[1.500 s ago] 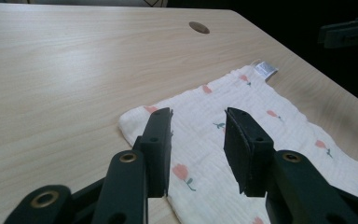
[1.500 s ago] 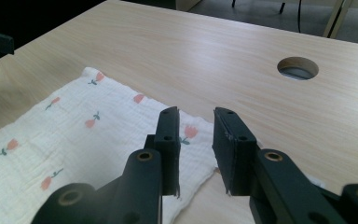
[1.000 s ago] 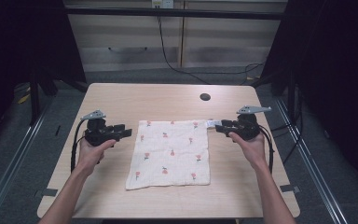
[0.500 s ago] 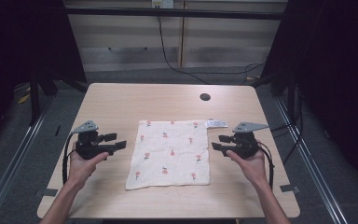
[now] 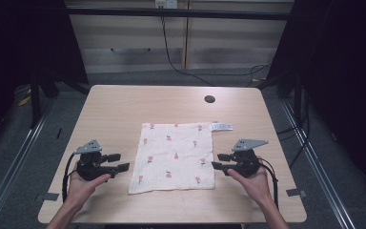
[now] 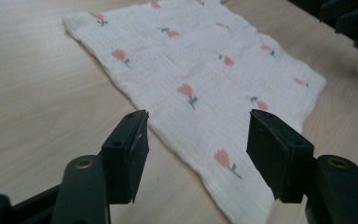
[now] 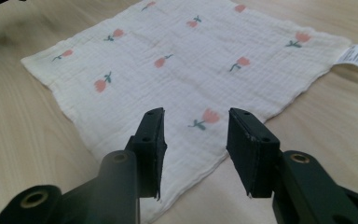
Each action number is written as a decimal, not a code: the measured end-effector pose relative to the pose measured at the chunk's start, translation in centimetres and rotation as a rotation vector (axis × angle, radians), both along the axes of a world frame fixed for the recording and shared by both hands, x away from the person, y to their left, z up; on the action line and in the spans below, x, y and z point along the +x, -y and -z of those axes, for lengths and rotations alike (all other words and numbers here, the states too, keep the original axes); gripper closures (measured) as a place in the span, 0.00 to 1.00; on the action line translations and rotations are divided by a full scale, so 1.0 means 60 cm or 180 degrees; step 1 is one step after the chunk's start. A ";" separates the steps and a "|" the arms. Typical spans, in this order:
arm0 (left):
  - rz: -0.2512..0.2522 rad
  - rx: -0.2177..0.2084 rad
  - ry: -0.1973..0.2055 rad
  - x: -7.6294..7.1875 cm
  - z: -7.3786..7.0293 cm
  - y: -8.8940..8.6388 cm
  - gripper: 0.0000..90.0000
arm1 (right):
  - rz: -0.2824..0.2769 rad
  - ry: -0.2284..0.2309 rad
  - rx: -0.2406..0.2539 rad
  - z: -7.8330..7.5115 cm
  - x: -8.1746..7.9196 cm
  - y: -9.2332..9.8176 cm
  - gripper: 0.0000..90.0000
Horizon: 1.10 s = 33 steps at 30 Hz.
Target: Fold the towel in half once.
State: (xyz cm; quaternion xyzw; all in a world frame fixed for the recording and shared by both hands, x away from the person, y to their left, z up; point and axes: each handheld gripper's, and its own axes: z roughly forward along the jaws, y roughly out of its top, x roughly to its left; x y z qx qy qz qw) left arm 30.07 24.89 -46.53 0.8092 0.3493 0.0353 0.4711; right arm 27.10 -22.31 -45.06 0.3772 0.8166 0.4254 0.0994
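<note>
At the near edge of the desk (image 5: 124, 105) the left gripper (image 5: 118, 162) and right gripper (image 5: 221, 161), fingers spread and pinching nothing, both having just narrowed, flank the near corners of the tulip-print cloth (image 5: 174, 156), which lies flat mid-desk, its label (image 5: 221, 126) at the far right corner.

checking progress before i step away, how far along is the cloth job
Done: the cloth lies spread flat on the table. In hand: the left hand-held gripper and right hand-held gripper have come down to its near corners, jaws open, nothing gripped. Left: grasping the corners and any folding; no fold shows yet.
</note>
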 end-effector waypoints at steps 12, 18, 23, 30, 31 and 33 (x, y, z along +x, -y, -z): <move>0.0213 0.0165 -0.0071 -0.009 0.038 0.034 0.58 | -0.0247 -0.0235 -0.0170 0.058 -0.014 -0.027 0.72; 0.0190 0.0307 -0.0062 -0.012 0.047 0.039 0.53 | -0.0185 -0.0261 -0.0261 0.069 -0.003 -0.030 0.65; 0.0213 0.0416 -0.0044 -0.014 0.055 0.045 0.55 | -0.0291 -0.0205 -0.0405 0.077 -0.007 -0.034 0.64; 0.0263 0.0603 0.0058 -0.021 0.059 0.052 0.58 | -0.0288 -0.0135 -0.0643 0.073 -0.012 -0.036 0.84; 0.0280 0.0635 0.0083 -0.022 0.059 0.053 0.62 | -0.0293 -0.0129 -0.0634 0.073 -0.012 -0.034 0.86; 0.0288 0.0727 0.0187 -0.025 0.059 0.056 0.70 | -0.0289 -0.0149 -0.0590 0.074 -0.012 -0.031 0.92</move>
